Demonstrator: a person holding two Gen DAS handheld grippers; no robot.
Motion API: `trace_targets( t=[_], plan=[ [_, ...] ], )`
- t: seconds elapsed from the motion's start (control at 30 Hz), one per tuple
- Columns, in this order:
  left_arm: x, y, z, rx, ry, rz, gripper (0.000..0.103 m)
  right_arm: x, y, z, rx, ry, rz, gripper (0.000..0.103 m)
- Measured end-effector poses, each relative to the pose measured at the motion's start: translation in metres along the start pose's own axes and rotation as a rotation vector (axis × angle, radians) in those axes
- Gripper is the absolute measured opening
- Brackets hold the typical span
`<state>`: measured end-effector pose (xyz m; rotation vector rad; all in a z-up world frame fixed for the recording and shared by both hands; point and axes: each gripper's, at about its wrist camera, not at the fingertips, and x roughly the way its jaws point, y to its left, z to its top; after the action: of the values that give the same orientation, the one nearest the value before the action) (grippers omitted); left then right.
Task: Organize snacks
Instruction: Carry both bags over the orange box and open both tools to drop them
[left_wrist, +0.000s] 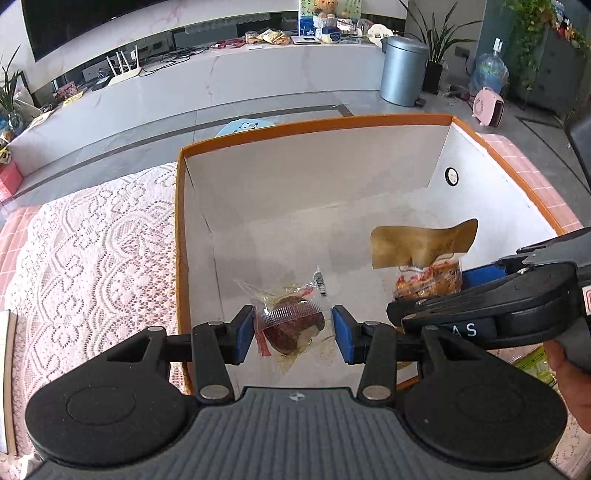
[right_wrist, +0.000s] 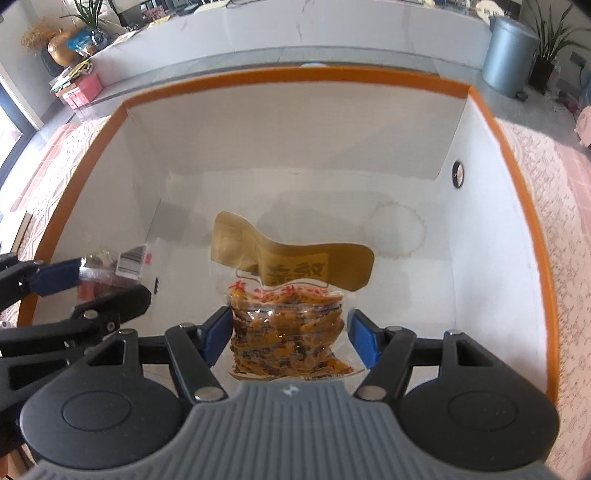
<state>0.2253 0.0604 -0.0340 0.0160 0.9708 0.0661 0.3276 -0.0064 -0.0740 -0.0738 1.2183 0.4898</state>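
A white box with an orange rim (left_wrist: 314, 123) stands on the table; it also shows in the right wrist view (right_wrist: 295, 75). My left gripper (left_wrist: 293, 334) is over the box's near left part, with a clear packet holding a dark brown snack (left_wrist: 291, 326) between its blue pads (left_wrist: 243, 334); the left pad touches it and a gap shows at the right pad. My right gripper (right_wrist: 290, 334) is over the box with a gold-topped packet of orange-brown snack strips (right_wrist: 288, 325) between its pads (right_wrist: 218, 334), with small gaps at both sides. That packet also shows in the left wrist view (left_wrist: 424, 258).
A pink lace cloth (left_wrist: 92, 251) covers the table left of the box. Behind are a long white counter (left_wrist: 221, 74), a grey bin (left_wrist: 402, 70), a water bottle (left_wrist: 489, 72) and potted plants. The box floor (right_wrist: 332, 214) is bare behind the packets.
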Motion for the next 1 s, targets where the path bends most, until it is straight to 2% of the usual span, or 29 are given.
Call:
trace_targets(
  t=[0.17,0.37,0.53,0.7,0.77,1.0],
  plan=[
    [0.001,0.000,0.004,0.016,0.005,0.018,0.051,0.007,-0.001,-0.003,0.032,0.049,0.017,0.067],
    [-0.004,0.003,0.004,-0.001,-0.005,0.018,0.067,0.008,-0.005,-0.005,0.072,0.083,0.033,0.068],
    [-0.010,0.005,0.006,-0.002,-0.020,0.019,0.073,0.000,-0.004,-0.005,0.086,0.075,0.017,0.068],
    [-0.016,0.006,0.004,-0.019,-0.033,0.009,0.079,-0.007,-0.004,-0.004,0.088,0.068,-0.010,0.080],
    [-0.019,0.004,0.002,-0.021,-0.036,-0.001,0.080,-0.012,-0.006,-0.004,0.091,0.065,-0.021,0.081],
    [-0.042,-0.005,-0.005,-0.019,-0.109,-0.011,0.082,-0.040,-0.009,-0.008,0.062,-0.001,-0.043,0.085]
  ],
)
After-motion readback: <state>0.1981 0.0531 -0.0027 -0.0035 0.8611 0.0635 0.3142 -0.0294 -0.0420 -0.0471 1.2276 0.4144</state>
